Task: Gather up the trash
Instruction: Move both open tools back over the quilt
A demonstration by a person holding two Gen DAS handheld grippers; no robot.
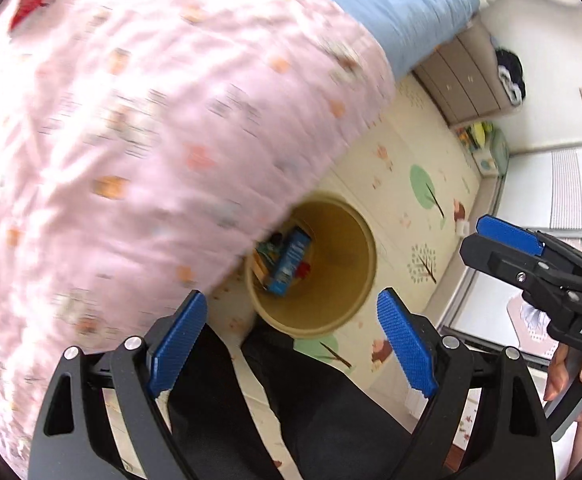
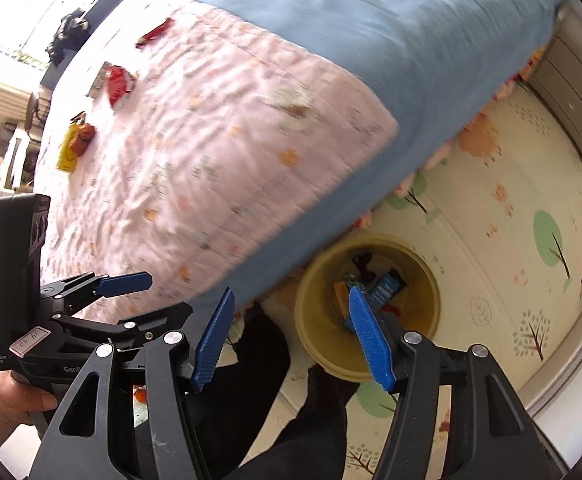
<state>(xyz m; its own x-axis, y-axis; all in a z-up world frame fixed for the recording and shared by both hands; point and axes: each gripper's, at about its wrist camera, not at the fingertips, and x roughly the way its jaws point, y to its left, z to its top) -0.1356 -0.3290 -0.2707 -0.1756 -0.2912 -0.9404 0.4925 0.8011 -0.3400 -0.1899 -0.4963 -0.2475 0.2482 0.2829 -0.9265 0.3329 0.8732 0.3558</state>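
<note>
Lying in the tan bin [image 1: 343, 304], a blue carton [image 1: 291, 264]; both grippers [image 1: 291, 344] [image 2: 291, 336] released, empty.

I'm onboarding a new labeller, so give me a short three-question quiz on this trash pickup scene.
1. True or false: the yellow bin on the play mat is empty.
2. What lies on the pink quilt? A) loose wrappers B) shoes C) plates
3. Fill in: both the left hand-held gripper and the right hand-held gripper are ____, holding nothing.

Key: 1 false, it holds a blue carton; 2 A, e.g. red wrapper; 3 open.
</note>
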